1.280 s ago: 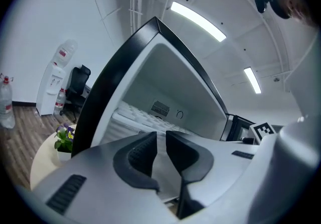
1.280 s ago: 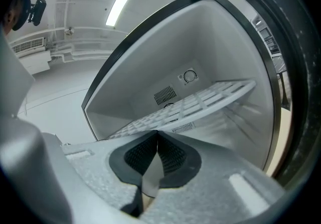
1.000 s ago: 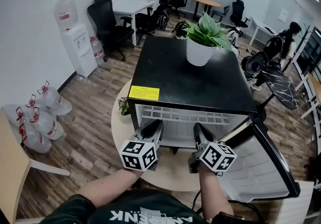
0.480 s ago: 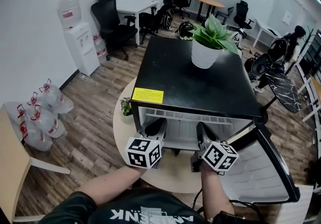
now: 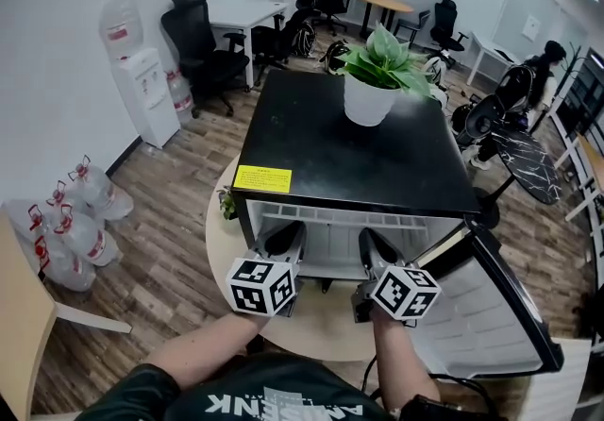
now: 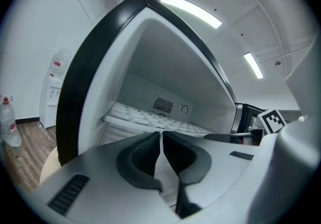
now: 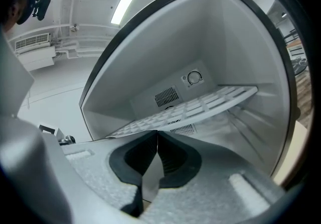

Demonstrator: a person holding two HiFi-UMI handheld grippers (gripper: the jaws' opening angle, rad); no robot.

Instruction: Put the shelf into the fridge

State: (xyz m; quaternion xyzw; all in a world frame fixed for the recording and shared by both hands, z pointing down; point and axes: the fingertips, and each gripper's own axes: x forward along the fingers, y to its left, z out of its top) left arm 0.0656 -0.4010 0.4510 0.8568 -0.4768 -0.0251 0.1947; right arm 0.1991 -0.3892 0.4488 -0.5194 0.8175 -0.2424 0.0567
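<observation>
A black mini fridge [image 5: 359, 155] stands on a round table with its door [image 5: 491, 315] swung open to the right. The white grid shelf [image 5: 349, 217] lies level inside, high in the cavity; it also shows as the shelf [image 6: 145, 117] in the left gripper view and the shelf [image 7: 200, 105] in the right gripper view. My left gripper [image 5: 288, 235] and right gripper [image 5: 368, 242] sit side by side at the fridge's mouth, pointing in. The left gripper [image 6: 161, 133] has just been closing; only a hairline slit is left and nothing shows between the jaws. The right gripper [image 7: 157, 133] is shut and empty.
A potted plant [image 5: 373, 79] stands on the fridge top. The table's rim [image 5: 321, 320] runs just under the grippers. On the floor to the left are a water dispenser [image 5: 142, 89] and several water bottles [image 5: 75, 221]. Office chairs and desks stand behind.
Both grippers stay at the fridge's mouth. Only the head view sways a little.
</observation>
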